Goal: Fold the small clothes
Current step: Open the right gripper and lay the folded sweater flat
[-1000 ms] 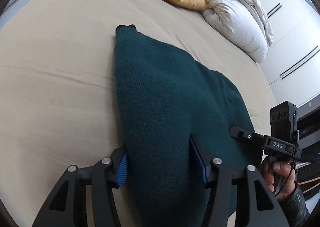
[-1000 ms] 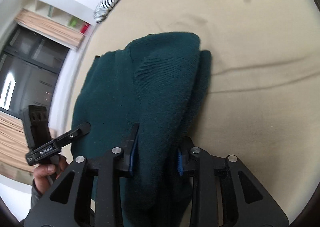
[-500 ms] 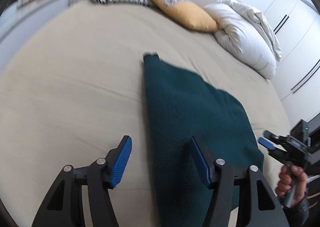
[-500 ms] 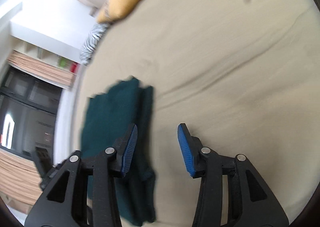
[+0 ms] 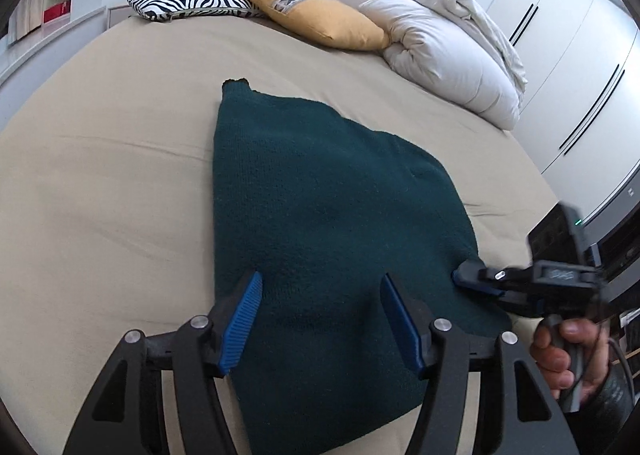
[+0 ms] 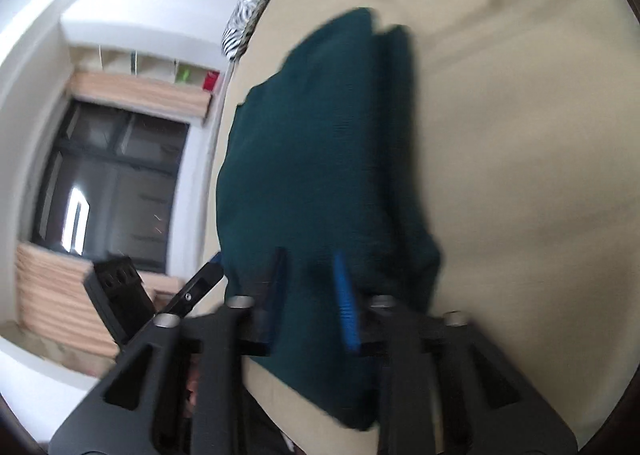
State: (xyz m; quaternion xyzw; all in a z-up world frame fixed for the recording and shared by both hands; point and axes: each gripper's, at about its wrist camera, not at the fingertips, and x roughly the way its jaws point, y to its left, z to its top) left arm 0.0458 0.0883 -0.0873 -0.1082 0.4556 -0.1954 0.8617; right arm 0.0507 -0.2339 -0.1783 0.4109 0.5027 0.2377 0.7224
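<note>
A dark teal knitted sweater (image 5: 320, 207) lies folded on the beige bed (image 5: 100, 175). My left gripper (image 5: 322, 319) is open and empty, its blue pads (image 5: 244, 319) hovering over the sweater's near edge. My right gripper (image 6: 308, 295) is open, held just over the near end of the sweater (image 6: 320, 159); that view is blurred. The right gripper also shows in the left wrist view (image 5: 476, 279) at the sweater's right edge, held by a hand (image 5: 568, 355).
A zebra pillow (image 5: 188, 3), a yellow pillow (image 5: 320, 15) and a white duvet (image 5: 452, 51) lie at the headboard. White wardrobes (image 5: 580, 55) stand at the right. A dark window (image 6: 108, 183) shows in the right wrist view.
Both grippers let go of the sweater and lifted away a second ago. They have since come back down over its near edge, both open.
</note>
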